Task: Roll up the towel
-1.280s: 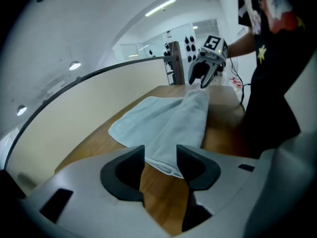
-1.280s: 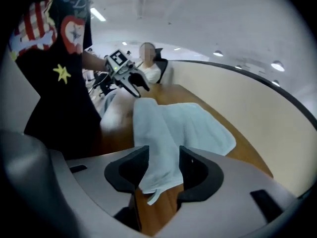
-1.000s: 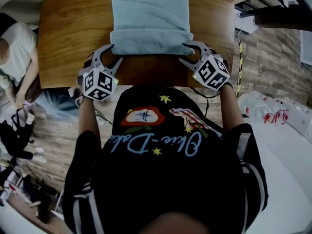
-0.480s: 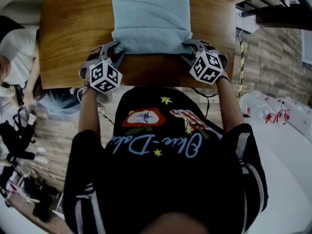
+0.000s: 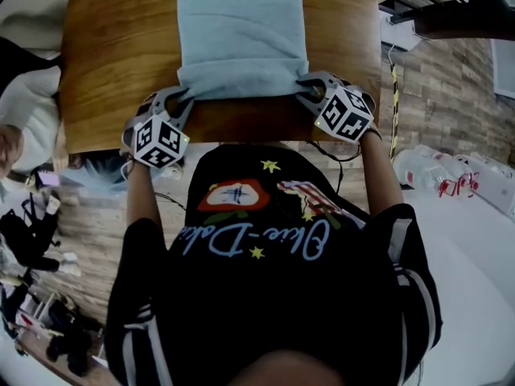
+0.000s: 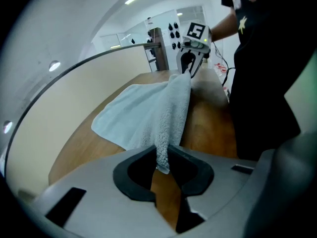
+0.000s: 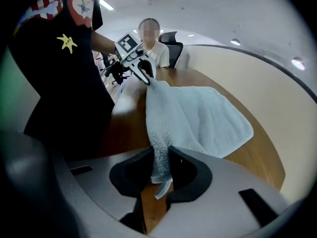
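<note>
A pale blue towel (image 5: 240,34) lies on the wooden table (image 5: 113,63), its near edge bunched into a low fold. My left gripper (image 5: 180,97) pinches the near left corner (image 6: 162,152); its jaws have just been closing and the pads now press on the cloth. My right gripper (image 5: 305,92) is shut on the near right corner (image 7: 159,160), after its jaws too have just been closing. The near edge of the towel (image 7: 163,108) stretches taut between the two grippers, lifted a little off the wood. Each gripper view shows the other gripper: the right gripper (image 6: 187,66) and the left gripper (image 7: 143,76).
A seated person (image 7: 148,43) is beyond the table's left end, with an office chair (image 7: 171,38) behind. A curved beige wall (image 6: 59,113) runs along the table's far side. Clear plastic bottles (image 5: 438,175) lie on the floor at the right.
Both grippers went from open beside the towel's near corners to shut on them. The near edge has been drawn up into a taut fold.
</note>
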`<state>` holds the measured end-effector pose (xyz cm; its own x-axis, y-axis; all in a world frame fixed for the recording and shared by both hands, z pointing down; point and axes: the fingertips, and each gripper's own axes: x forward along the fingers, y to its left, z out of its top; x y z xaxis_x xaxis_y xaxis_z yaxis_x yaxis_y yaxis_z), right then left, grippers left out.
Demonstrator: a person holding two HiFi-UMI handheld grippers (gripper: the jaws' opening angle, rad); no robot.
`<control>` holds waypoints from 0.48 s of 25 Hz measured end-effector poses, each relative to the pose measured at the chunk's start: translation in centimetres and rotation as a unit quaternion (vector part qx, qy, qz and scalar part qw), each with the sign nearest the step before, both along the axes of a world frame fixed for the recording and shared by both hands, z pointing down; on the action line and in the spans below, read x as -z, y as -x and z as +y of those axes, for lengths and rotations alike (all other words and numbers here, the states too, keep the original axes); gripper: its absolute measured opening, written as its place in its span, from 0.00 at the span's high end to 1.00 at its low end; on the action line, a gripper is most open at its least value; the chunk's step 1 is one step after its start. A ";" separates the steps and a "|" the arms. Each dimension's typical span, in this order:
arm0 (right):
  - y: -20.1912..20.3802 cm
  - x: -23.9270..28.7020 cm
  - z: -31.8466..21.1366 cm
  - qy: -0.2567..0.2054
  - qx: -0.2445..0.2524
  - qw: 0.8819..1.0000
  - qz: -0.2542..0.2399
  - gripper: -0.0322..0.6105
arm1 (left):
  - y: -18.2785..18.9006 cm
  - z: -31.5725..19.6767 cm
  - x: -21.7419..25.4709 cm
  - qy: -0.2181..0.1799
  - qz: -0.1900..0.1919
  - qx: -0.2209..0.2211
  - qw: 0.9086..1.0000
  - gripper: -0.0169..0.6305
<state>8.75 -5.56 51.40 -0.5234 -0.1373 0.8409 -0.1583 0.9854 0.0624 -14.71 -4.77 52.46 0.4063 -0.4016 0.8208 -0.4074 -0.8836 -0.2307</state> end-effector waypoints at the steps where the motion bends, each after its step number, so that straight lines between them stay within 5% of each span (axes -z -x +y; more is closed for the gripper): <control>1: -0.1 0.2 0.5 0.006 0.003 1.000 -0.003 0.84 | -0.1 0.6 0.2 0.007 0.005 0.000 1.000 0.87; 12: -0.6 3.8 1.8 0.085 -0.026 0.993 -0.079 0.84 | -0.6 3.1 2.7 0.077 0.057 0.002 0.995 0.87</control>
<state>9.31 -3.77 47.56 -0.6462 -0.0305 0.7626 -0.2046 0.9696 -0.1346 -14.06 -1.68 49.80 0.4991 -0.2756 0.8215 -0.4264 -0.9035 -0.0441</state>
